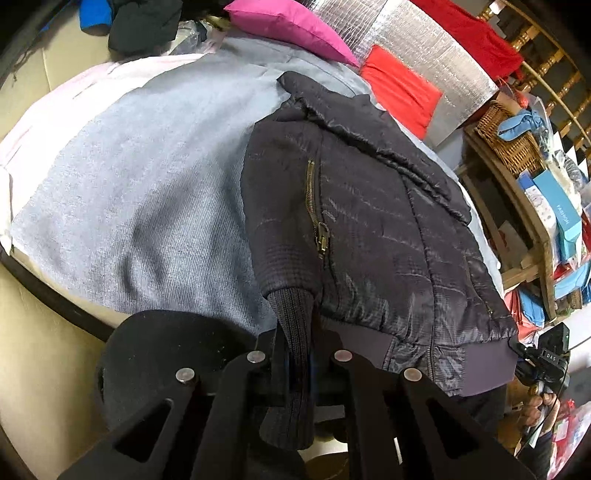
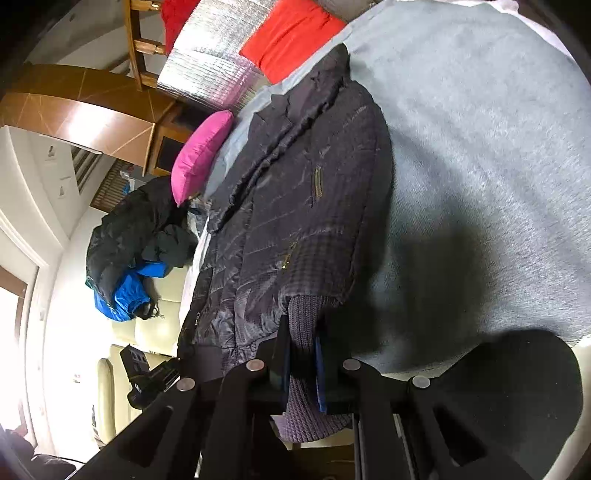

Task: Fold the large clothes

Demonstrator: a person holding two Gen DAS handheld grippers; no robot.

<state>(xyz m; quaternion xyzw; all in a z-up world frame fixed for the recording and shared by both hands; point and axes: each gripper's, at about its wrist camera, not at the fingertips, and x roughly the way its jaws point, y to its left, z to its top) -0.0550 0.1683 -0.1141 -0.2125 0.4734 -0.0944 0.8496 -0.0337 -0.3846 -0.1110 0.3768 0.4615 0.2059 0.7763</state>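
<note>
A dark quilted jacket with brass zips lies flat on a grey cloth cover, its collar at the far end. My left gripper is shut on the ribbed knit cuff of the sleeve along the jacket's left edge. My right gripper is shut on the other knit cuff, at the jacket's right edge. Both cuffs hang through the jaws at the near hem. In the left wrist view, a hand shows at the lower right.
A pink cushion, a red cushion and a silver foil panel border the far side. A heap of dark and blue clothes lies on a cream sofa. Wooden shelves hold a wicker basket.
</note>
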